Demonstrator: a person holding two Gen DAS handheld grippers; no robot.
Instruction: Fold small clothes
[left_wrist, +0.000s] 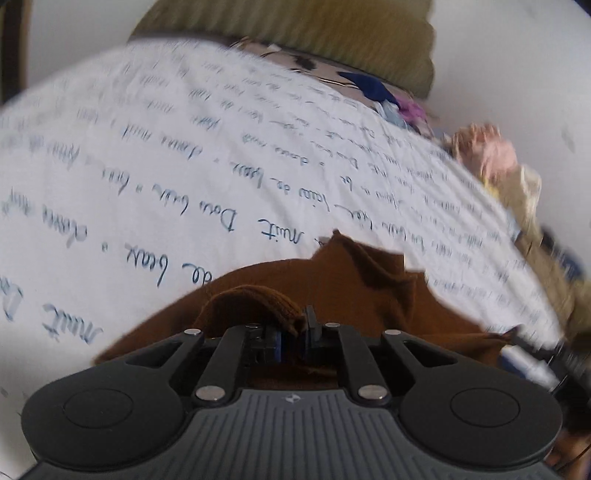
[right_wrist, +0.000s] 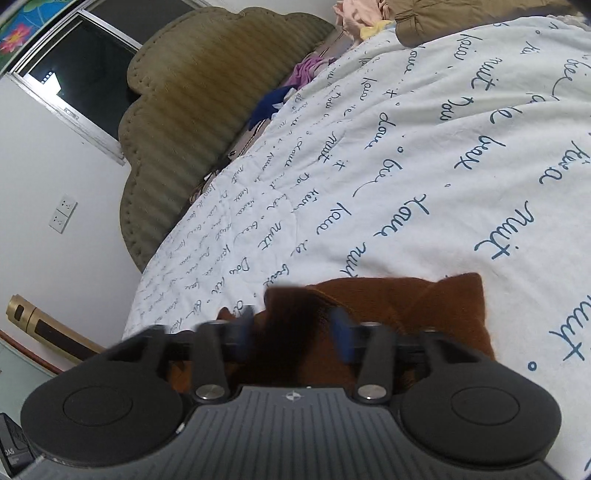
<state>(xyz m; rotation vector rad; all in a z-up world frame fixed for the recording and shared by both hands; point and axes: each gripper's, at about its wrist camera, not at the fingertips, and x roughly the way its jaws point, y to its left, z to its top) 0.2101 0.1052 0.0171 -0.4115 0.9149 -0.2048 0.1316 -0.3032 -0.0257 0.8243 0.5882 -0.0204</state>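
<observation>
A brown knitted garment (left_wrist: 362, 288) lies on a white bedspread (left_wrist: 184, 166) with blue handwriting print. My left gripper (left_wrist: 293, 332) is shut on a folded edge of the brown garment, which bunches up just in front of the jaws. In the right wrist view the same brown garment (right_wrist: 436, 306) lies on the bedspread (right_wrist: 424, 166). My right gripper (right_wrist: 295, 332) has its jaws apart, with a dark fold of the garment between them; the view is blurred there, so I cannot tell if they touch it.
An olive padded headboard (right_wrist: 192, 122) stands at the far end of the bed. Loose clothes, pink (left_wrist: 487, 151), purple and dark blue (right_wrist: 273, 103), lie along the bed's edge. A wall with a socket (right_wrist: 62, 213) and a window (right_wrist: 74, 70) is at left.
</observation>
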